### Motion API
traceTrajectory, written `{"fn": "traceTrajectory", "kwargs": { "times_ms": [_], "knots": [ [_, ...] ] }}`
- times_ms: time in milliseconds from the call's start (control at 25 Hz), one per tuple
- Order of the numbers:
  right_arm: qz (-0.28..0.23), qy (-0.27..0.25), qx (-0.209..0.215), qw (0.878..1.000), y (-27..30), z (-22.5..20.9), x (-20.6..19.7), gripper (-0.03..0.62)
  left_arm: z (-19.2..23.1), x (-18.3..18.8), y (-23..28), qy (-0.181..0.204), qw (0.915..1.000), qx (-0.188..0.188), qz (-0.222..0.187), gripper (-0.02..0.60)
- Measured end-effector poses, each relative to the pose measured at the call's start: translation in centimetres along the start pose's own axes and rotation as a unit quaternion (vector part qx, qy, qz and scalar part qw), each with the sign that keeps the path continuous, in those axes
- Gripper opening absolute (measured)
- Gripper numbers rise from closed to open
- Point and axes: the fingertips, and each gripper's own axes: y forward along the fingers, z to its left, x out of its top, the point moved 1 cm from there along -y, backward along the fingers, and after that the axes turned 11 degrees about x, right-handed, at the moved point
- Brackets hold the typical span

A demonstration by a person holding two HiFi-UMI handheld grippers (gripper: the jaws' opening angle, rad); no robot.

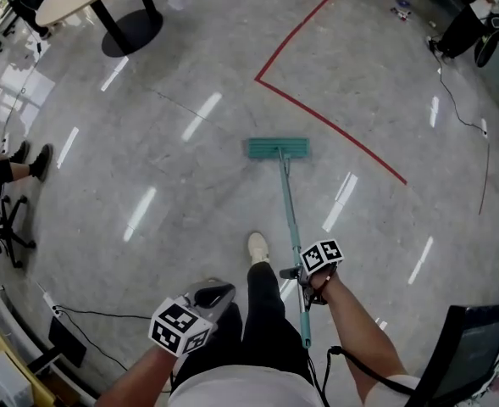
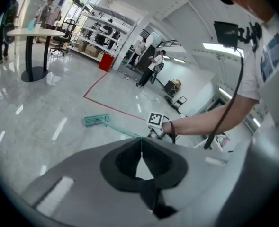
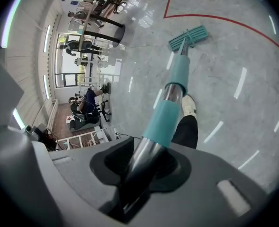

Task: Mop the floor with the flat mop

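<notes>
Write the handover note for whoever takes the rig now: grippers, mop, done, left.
Left gripper: shut, empty, off the mop.
Right gripper: shut on the mop handle.
Mop head: flat on the floor, ahead of the person's shoe, on the near side of the red tape line.
Done: no mopped patch can be told.
To do: mop the floor, probably with both grippers on the handle.

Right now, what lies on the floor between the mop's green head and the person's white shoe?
Nothing: in the head view, only bare shiny floor separates the mop head from the white shoe; the pole runs just beside that stretch.
</notes>
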Motion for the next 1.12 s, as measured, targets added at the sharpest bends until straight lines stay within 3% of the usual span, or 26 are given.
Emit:
{"fn": "traceTrajectory", "kwargs": {
  "times_ms": [240,440,560,840,1120],
  "knots": [
    [0.000,0.012,0.007,1.000,2.1,-1.1,-4.2,0.106,-0.3,-1.5,-0.5,0.020,0.9997,-0.010,0.013,0.008],
    [-0.009,0.021,0.006,1.000,3.5,-2.3,-3.7,0.106,-0.4,-2.1,-0.7,0.028,0.9993,-0.012,0.023,0.008],
    [-0.018,0.016,-0.004,1.000,3.4,-3.2,-1.2,0.101,-0.3,-2.0,-0.6,0.026,0.9992,-0.011,0.027,0.008],
    [-0.016,0.009,-0.018,1.000,-0.1,-4.0,8.9,0.095,-0.5,-1.0,0.5,0.019,0.9993,-0.006,0.033,0.008],
    [-0.018,0.006,-0.013,1.000,-2.0,-3.8,15.4,0.089,0.4,0.8,1.6,-0.003,0.9993,0.011,0.035,0.008]
  ]
}}
